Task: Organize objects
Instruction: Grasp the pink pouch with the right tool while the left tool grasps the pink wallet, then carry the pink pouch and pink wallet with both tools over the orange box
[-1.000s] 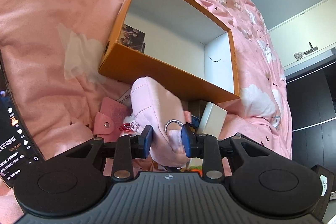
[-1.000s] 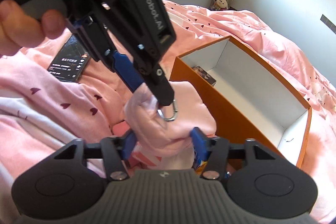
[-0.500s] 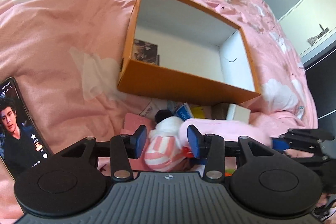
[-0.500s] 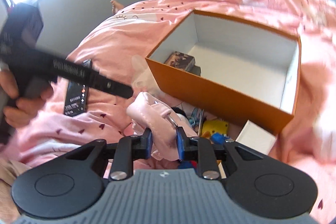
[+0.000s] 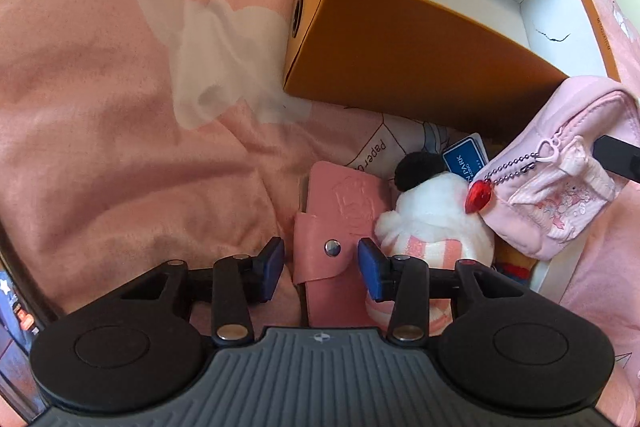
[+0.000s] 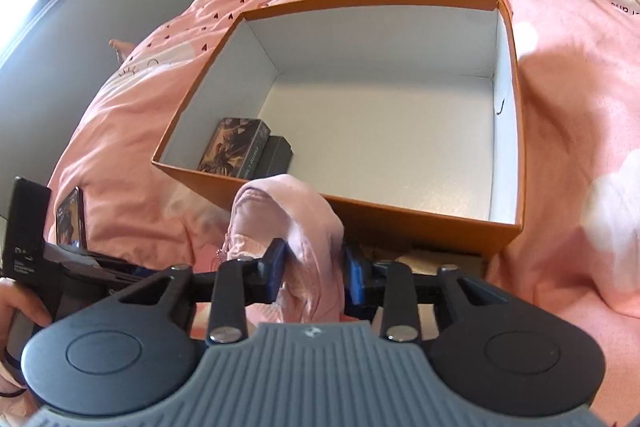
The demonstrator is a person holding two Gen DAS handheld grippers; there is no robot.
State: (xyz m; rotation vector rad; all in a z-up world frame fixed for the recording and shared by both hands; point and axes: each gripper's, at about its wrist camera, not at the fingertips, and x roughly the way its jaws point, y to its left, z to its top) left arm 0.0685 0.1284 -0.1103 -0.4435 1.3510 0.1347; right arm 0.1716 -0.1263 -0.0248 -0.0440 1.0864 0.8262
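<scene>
Soft pink pouch (image 6: 296, 227), clamped in the right gripper (image 6: 314, 269) whose jaws have just been widening, may slip short of the orange box (image 6: 400, 223), while the left gripper (image 5: 320, 267) straddles the pink card holder (image 5: 340, 227) with jaws apart.

Black gripper (image 5: 320, 263), blue pads (image 5: 370, 269), silver screws.

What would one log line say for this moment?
right gripper: shut on soft pink zip pouch | left gripper: open over pink snap wallet | orange cardboard box: ahead

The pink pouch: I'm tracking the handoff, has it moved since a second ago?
Yes. The pink pouch, formerly between both tools, is now only in the right tool, beside the orange box's near wall.
</scene>
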